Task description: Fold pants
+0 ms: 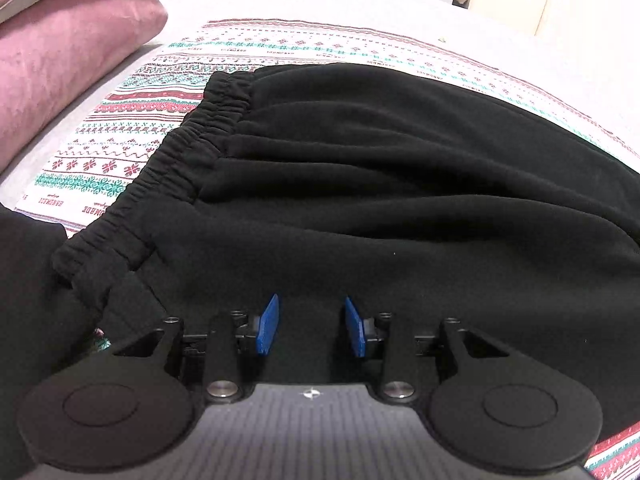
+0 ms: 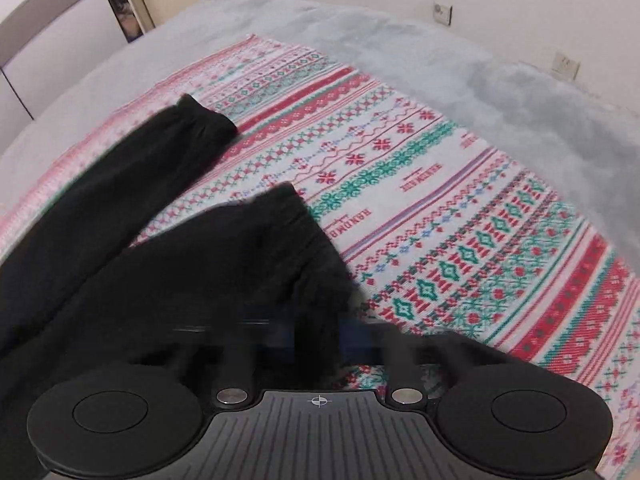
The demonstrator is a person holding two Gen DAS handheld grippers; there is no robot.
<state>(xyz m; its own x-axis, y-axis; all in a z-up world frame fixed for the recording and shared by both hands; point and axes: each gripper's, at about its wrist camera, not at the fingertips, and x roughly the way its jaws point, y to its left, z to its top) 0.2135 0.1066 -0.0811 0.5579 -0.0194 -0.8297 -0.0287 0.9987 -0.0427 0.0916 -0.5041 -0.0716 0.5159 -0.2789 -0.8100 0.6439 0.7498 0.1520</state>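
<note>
The black pants (image 1: 360,168) lie spread on the patterned blanket (image 1: 120,148), waistband (image 1: 192,148) toward ten o'clock, while the left gripper (image 1: 312,328) hangs over them, blue pads (image 1: 267,326) apart and empty, and the blurred right gripper (image 2: 316,336) seems clamped on the near leg cuff (image 2: 288,248) at twelve o'clock.

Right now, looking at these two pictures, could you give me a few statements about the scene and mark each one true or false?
1. The pants are black. True.
2. The left hand-held gripper is clamped shut on the waistband. False: its blue pads stand apart, holding nothing.
3. The pants lie on a patterned blanket. True.
4. The two leg cuffs are stacked together. False: the far cuff and near cuff lie apart.
5. A pink cushion sits beside the blanket. True.
</note>
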